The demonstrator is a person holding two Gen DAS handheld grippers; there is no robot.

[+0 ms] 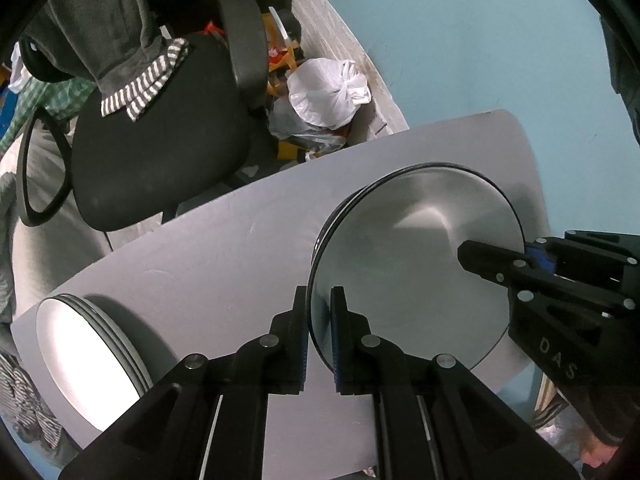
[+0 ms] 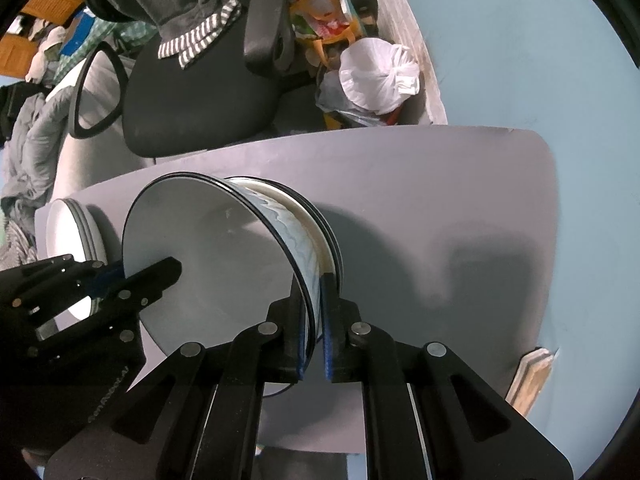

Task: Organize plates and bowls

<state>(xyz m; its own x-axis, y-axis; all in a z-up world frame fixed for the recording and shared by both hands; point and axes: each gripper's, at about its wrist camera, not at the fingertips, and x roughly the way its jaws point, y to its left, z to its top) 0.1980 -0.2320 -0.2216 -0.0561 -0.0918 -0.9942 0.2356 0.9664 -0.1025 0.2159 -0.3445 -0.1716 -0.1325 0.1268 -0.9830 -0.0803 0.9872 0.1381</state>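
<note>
A large white bowl (image 1: 416, 264) with a thin black rim is uppermost on a stack of like bowls on the grey table (image 1: 200, 264). My left gripper (image 1: 320, 300) is shut on its near rim, one finger inside and one outside. My right gripper (image 1: 500, 258) is clamped on the opposite rim. In the right wrist view the bowl (image 2: 224, 248) shows a blue wavy pattern outside, with more rims nested under it. There the right gripper (image 2: 318, 300) pinches the rim and the left gripper (image 2: 132, 276) holds the far side. Whether the bowl is lifted off the stack I cannot tell.
A stack of white plates (image 1: 88, 356) lies near the table's left edge, also in the right wrist view as plates (image 2: 66, 236). Beyond the table stand a black office chair (image 1: 160, 152) draped with clothes and a tied white plastic bag (image 1: 324, 96). The table (image 2: 440, 184) is bare to the right.
</note>
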